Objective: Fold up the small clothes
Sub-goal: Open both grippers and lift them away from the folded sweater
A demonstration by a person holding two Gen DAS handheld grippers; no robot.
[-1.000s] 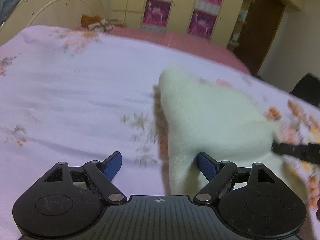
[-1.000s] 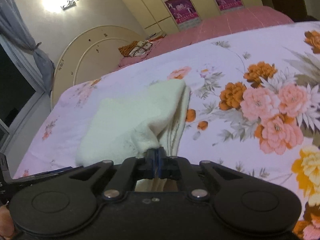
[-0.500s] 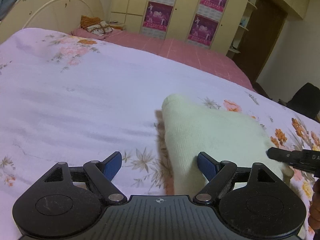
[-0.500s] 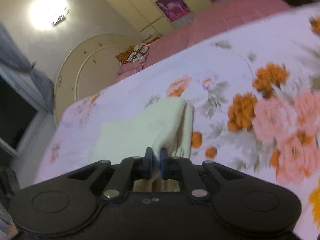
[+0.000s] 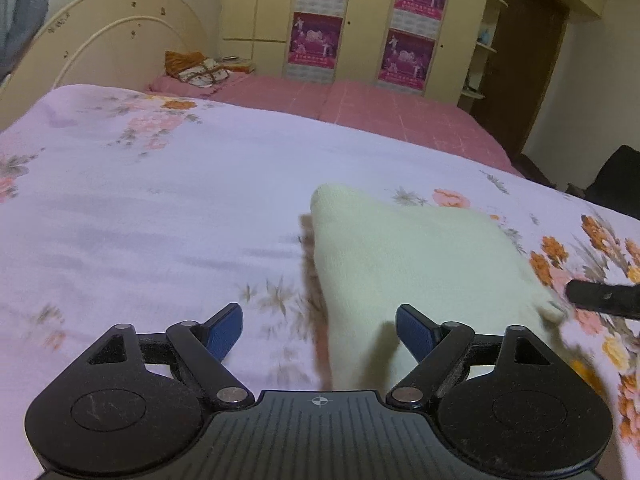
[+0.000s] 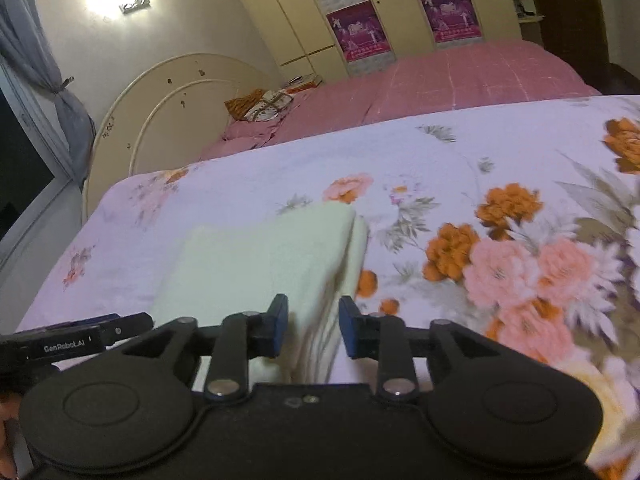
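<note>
A pale cream folded cloth (image 5: 416, 256) lies flat on the flowered bed sheet (image 5: 160, 208). My left gripper (image 5: 319, 328) stands over its near left corner, jaws opening wide, and the blue pads do not touch the cloth. In the right wrist view the same cloth (image 6: 256, 264) lies ahead. My right gripper (image 6: 313, 330) is opening over its near right edge; the cloth's edge shows in the gap, free of the pads. The right gripper's tip (image 5: 600, 298) shows at the left view's right edge, and the left gripper's finger (image 6: 80, 336) at the right view's left edge.
A pink bedspread (image 5: 360, 108) covers the far part of the bed, with a small orange and patterned bundle (image 5: 196, 70) by the cream headboard (image 5: 100, 44). Wardrobes with posters (image 5: 412, 28) line the far wall. A dark chair (image 5: 616, 180) stands at the right.
The right gripper has let go of the cloth's corner and its jaws have spread. The cloth has dropped flat on the sheet. The left jaws stand a little wider, and both grippers have risen slightly.
</note>
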